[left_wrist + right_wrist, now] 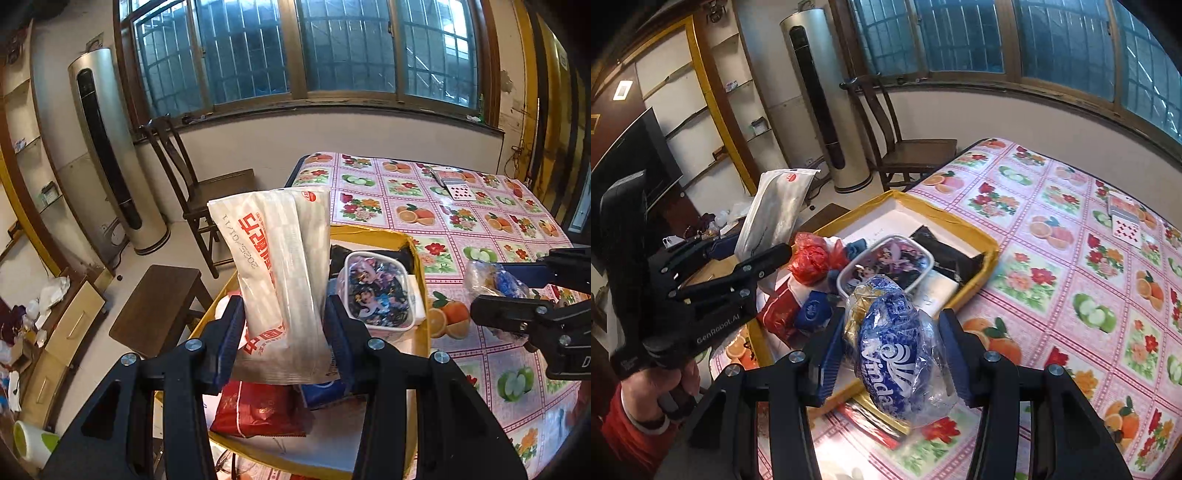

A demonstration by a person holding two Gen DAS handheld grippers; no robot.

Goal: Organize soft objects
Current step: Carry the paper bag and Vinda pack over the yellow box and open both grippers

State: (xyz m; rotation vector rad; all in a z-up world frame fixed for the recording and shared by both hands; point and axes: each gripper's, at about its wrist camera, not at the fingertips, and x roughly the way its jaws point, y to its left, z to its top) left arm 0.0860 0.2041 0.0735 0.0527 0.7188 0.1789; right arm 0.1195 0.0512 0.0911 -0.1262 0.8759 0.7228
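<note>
- Left wrist view: left gripper (284,332) is clamped on a white plastic packet (280,273) with red print, held upright above the yellow-rimmed box (417,258), low end pinched between the blue pads so the packet stands clear of the clutter.
- Box sits at the edge of the table (480,221) with the fruit-print cloth; inside are a red packet (258,410), a lidded cartoon container (380,291) and a black pouch (945,251) (contents overlap, hard to separate).
- Right wrist view: right gripper (890,354) is closed around a blue Vinda tissue pack (894,354) in crinkly clear wrap, held over the near box rim, squashed a little by the pads.
- Red plastic bag (812,258) bunched at the box's left side.
- Both soft packs look lifted for sorting; whether going in or out of the box, cannot tell.
- Playing cards (454,184) lie well apart on the far cloth.
</note>
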